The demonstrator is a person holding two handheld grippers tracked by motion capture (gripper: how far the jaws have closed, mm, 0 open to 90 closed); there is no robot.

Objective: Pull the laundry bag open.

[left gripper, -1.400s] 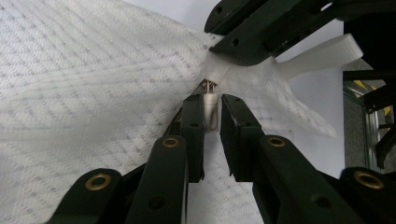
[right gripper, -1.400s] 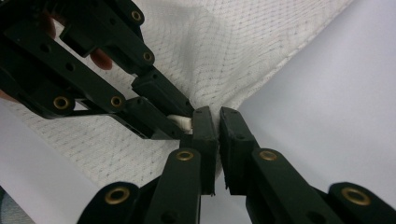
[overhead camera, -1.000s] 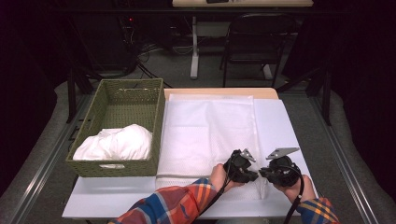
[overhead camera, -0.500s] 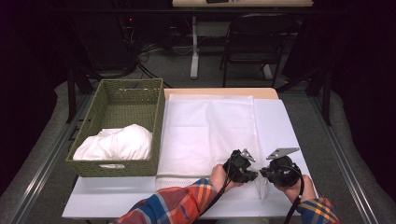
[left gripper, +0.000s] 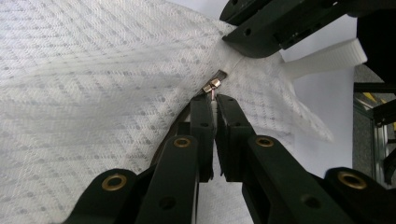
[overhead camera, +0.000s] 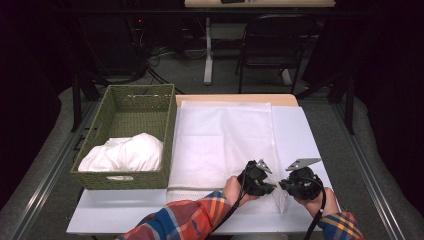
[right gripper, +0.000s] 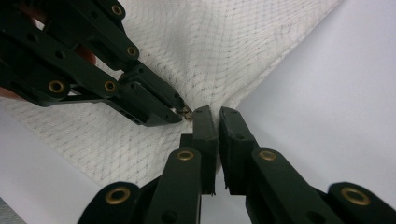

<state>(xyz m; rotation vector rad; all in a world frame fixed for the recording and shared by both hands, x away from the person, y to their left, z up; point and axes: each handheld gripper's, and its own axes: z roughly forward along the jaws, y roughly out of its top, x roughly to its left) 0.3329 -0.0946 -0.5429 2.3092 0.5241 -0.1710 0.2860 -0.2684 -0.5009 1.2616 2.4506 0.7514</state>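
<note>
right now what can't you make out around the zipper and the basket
- Zipper pull: left gripper view, the left tool pinches it, covering most of it.
- Bag edge in the right tool: right gripper view, hidden between the shut jaws.
- Mesh bag near corner: high view, covered by both hands.
- White cloth in the basket: high view, too bunched to identify.

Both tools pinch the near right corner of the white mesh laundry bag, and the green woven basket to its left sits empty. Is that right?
Not quite: the green woven basket holds a bundle of white cloth, as the high view shows. The rest stands: the left tool and right tool pinch the near right corner of the white mesh laundry bag.
</note>
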